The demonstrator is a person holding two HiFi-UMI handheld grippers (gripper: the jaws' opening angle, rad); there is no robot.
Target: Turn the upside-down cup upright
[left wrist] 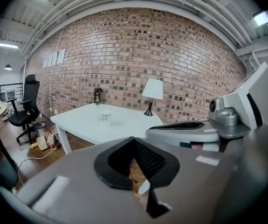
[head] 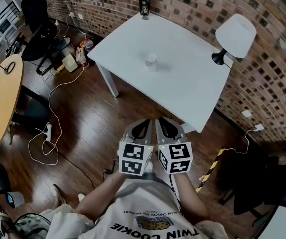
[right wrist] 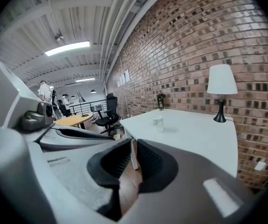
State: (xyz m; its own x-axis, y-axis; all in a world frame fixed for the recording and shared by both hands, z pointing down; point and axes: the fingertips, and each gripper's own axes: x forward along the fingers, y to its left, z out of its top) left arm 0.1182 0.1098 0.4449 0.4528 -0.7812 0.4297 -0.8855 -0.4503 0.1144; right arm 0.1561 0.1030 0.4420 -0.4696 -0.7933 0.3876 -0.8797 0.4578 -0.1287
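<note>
Contact with the cup [head: 151, 61] is not yet made. It is seen standing alone near the middle of the white counter [head: 192, 91], well apart from both claws, which are held side by side over the wooden floor [head: 90, 128], close to the person's body. A lamp [head: 235, 34] is set at the counter's right edge and a dark tumbler [head: 144, 4] at its far edge, both well clear of the cup. The left claw [head: 144, 123] is clenched, its tips met with nothing between them. The right claw [head: 161, 122] is drawn all but together, with a thin slit left between the pads and nothing held in it.

The cup is small and looks clear or pale (glass or plastic cannot be told from here, nor can its rim be made out). It is judged to be light and stiff, with a smooth wall that may slip under hard pads; if glass, it could be chipped by a knock on the counter. A hold across the side wall at about mid-height is judged best, so that the cup can be rolled over and its base set down. One claw would have to be opened wider than the cup first.
</note>
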